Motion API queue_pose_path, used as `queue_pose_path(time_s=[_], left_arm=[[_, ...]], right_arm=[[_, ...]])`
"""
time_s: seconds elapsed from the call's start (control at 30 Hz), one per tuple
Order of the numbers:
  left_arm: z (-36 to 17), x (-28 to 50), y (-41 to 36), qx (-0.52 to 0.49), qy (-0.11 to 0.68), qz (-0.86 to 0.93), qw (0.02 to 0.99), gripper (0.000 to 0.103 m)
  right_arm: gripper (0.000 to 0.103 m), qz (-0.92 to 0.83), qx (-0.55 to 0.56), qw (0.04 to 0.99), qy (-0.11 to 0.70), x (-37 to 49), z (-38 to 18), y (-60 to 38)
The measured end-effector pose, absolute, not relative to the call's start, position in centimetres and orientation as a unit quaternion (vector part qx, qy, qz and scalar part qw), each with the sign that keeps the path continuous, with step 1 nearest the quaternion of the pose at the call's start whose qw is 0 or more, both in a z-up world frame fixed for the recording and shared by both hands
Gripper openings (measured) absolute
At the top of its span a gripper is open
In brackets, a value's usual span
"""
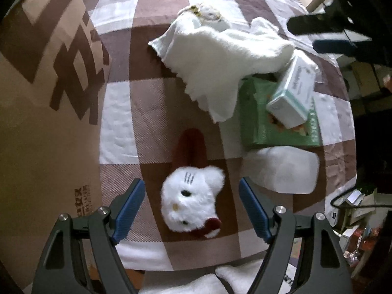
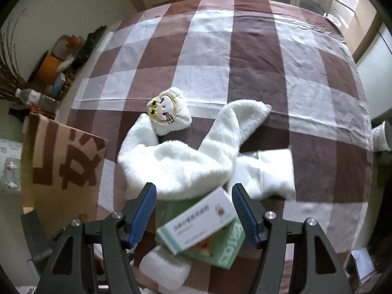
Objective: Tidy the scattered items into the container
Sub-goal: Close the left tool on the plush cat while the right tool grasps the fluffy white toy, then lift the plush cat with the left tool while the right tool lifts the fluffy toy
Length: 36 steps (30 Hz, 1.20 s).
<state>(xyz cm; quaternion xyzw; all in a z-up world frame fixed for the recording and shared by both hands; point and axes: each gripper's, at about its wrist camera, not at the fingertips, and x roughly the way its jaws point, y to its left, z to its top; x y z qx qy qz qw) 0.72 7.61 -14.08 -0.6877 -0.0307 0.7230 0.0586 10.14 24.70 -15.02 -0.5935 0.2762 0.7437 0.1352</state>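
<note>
Left gripper (image 1: 191, 210) has its fingers spread wide, straddling the cat-face plush slipper (image 1: 192, 203) near the bed's near edge; nothing is pinched yet. Risk: the fur compresses and the pads may catch only pile, so it could slip out mid-carry, and the red sole end (image 1: 191, 144) sticks out forward and may droop or snag. Right gripper (image 2: 194, 210) is also spread, hovering over the white-and-teal carton (image 2: 198, 223), which lies tilted on the green box (image 2: 220, 252). Risk: the carton sits skewed to the fingers, so closing could twist it or shove it off the green box. A white plastic jug (image 2: 164, 272) lies just beside the green box, near the bed's near edge, and a nudge could roll it off. Behind, the white fluffy scarf (image 2: 181, 164) drapes onto the green box's far side; lifting the box could drag it along. A small embroidered pouch (image 2: 169, 112) touches the scarf's far end. The cardboard box (image 1: 49, 98) stands at the bed's left edge; its opening isn't visible in either view, so drop clearance can't be judged.
</note>
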Motion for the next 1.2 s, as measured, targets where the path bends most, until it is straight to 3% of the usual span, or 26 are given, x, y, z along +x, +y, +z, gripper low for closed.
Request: queue_pose_path(time_s=[0.2, 0.37, 0.43, 0.53, 0.6, 0.7, 1.2], left_arm=[[-16.6, 1.1, 7.3, -0.705, -0.04, 0.705, 0.06, 0.076], [-18.2, 0.9, 7.1, -0.72, -0.039, 0.69, 0.057, 0.05], [-18.4, 0.8, 7.0, -0.722, -0.04, 0.689, 0.057, 0.048], [-18.3, 0.6, 7.1, -0.72, -0.034, 0.691, 0.058, 0.046], [-18.2, 0.6, 7.1, -0.72, -0.034, 0.69, 0.057, 0.045], [-17.7, 0.5, 6.9, -0.718, -0.041, 0.693, 0.057, 0.044], [-11.6, 0.5, 6.8, -0.683, -0.059, 0.724, 0.083, 0.044]], right_arm=[[0.066, 0.732, -0.621, 0.127, 0.249, 8.2, -17.7, 24.8], [0.065, 0.723, -0.639, 0.106, 0.24, 7.4, -19.2, 24.2], [0.056, 0.72, -0.641, 0.102, 0.245, 7.3, -19.8, 24.0], [0.043, 0.718, -0.643, 0.099, 0.249, 7.4, -20.5, 23.8], [0.028, 0.716, -0.645, 0.099, 0.247, 7.3, -20.8, 23.6], [0.02, 0.726, -0.636, 0.097, 0.243, 7.3, -20.6, 23.3], [0.017, 0.777, -0.557, 0.116, 0.271, 11.2, -12.0, 23.4]])
